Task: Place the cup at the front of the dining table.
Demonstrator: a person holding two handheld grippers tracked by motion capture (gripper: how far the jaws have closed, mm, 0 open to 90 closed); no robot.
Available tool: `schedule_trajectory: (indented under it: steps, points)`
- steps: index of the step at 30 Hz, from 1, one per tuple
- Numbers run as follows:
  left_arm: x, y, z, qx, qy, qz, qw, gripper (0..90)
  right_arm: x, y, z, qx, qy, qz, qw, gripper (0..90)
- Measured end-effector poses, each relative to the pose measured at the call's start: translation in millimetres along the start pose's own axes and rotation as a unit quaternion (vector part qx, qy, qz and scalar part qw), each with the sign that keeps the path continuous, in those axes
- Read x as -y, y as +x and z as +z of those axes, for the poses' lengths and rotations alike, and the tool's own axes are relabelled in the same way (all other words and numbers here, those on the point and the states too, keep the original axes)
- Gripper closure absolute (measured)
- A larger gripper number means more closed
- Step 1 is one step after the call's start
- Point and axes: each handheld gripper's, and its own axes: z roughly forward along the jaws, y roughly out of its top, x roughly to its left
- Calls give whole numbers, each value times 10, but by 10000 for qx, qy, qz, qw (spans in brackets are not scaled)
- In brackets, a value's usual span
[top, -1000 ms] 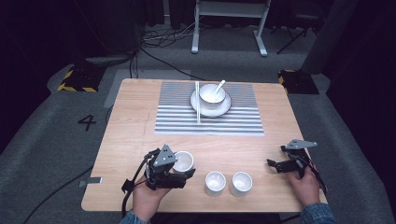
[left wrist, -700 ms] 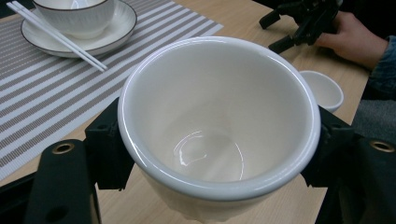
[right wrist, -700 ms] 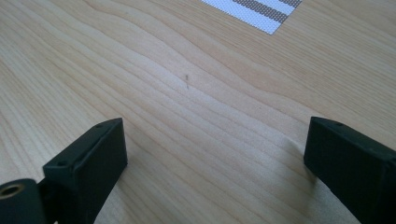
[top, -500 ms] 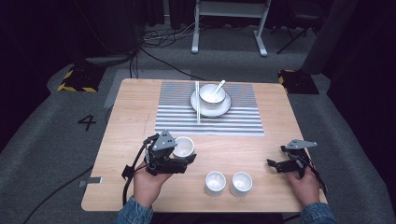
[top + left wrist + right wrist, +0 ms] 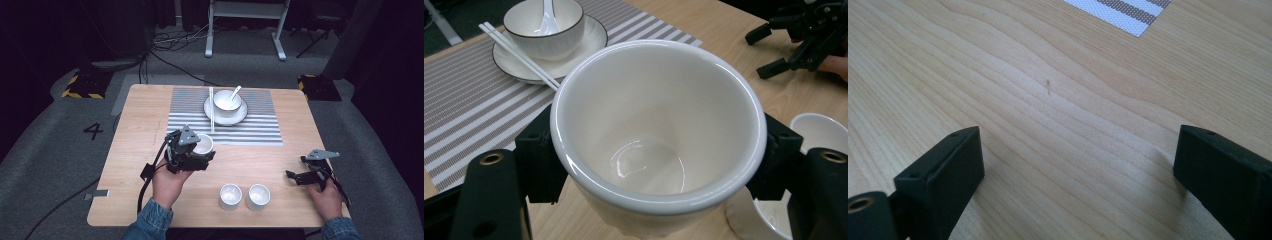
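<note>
The table (image 5: pixel 150 115) is being covered at its far middle by a striped mat (image 5: pixel 260 127), on which a saucer (image 5: pixel 240 117) is sitting with a bowl (image 5: pixel 226 99) and a spoon (image 5: pixel 234 93) on it, and chopsticks (image 5: pixel 211 110) are being rested across the saucer's left edge. A white cup (image 5: pixel 659 135) is being gripped on both sides by the jaws of the left gripper (image 5: pixel 192 150) and is being held just at the near edge of the mat. Two more cups (image 5: pixel 230 196) are being left side by side near the table's front edge. The right gripper (image 5: pixel 305 175) is being held low over bare wood at the right, its jaws spread wide with nothing between them.
</note>
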Motion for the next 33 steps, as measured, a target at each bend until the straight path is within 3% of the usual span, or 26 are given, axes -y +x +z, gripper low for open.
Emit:
schedule_trajectory:
  steps: [11,15,17,24,29,33]
  points:
    - [-196,207,71,-173,-159,-72,9997,266,0,0,0,1,-1,0,10000,62]
    - [-268,307,140,-335,-154,-40,9993,266,-2,-1,1,3,3,2,10000,62]
    - [-300,381,219,-593,-133,66,9981,266,-2,-1,2,4,1,8,10000,62]
    - [-324,640,326,-477,-269,-216,9983,266,-3,-2,3,8,2,7,10000,63]
    - [-390,868,407,-638,-317,-404,9966,266,-4,-2,4,9,2,9,10000,63]
    - [-438,953,452,-829,-336,-322,9955,266,-4,-2,4,9,3,10,10000,63]
